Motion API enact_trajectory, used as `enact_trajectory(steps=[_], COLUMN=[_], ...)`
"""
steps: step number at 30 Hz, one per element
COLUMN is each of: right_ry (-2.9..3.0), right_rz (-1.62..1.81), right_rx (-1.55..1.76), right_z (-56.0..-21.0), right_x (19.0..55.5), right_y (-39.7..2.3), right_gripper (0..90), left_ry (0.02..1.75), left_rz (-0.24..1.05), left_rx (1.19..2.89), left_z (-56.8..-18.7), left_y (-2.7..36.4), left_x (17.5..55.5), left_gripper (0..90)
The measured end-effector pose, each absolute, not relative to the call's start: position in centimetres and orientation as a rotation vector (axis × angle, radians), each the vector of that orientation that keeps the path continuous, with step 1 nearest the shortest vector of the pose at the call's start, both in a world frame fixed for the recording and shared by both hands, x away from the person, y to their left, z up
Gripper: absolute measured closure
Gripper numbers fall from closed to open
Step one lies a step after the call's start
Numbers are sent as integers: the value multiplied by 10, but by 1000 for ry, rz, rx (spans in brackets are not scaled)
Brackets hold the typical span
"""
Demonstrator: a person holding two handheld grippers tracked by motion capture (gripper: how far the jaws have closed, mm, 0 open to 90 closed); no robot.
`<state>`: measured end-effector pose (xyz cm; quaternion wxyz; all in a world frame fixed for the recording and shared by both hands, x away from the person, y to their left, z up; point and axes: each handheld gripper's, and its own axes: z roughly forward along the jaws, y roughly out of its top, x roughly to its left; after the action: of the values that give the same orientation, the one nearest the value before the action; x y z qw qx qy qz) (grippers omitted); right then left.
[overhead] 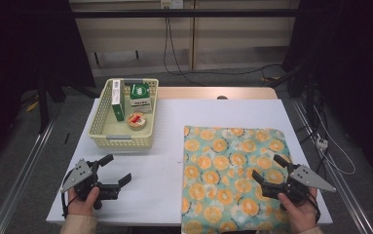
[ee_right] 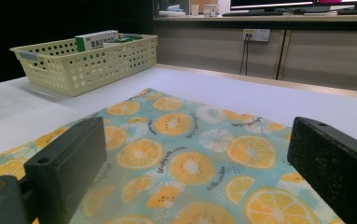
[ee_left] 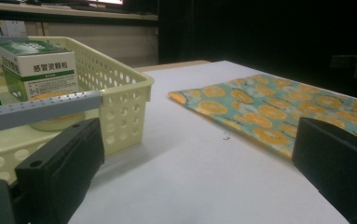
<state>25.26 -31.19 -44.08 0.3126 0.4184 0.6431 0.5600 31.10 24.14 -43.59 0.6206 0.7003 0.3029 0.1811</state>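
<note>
At the near edge of the white desk, the left hand-held gripper rests on the bare surface with its jaws spread wide and nothing between them, while the right hand-held gripper sits just as released over the near right part of a cloth printed with orange slices. That cloth lies flat across the right half of the desk. Farther back on the left stands a pale yellow perforated basket — inside it a green and white box stands beside a narrower box, with a small round tin on the floor of the basket.
</note>
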Motion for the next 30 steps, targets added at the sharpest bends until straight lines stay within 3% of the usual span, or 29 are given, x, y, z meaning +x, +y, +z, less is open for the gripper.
enact_trajectory(steps=[30], right_ry=[1890], right_rz=[1296], right_rx=[1123], right_z=[-429], right_x=[263], right_y=[-320], right_gripper=[65], left_ry=[674], left_rz=[403], left_rx=[1629], left_z=[-435], left_y=[233], left_x=[308], left_gripper=[20])
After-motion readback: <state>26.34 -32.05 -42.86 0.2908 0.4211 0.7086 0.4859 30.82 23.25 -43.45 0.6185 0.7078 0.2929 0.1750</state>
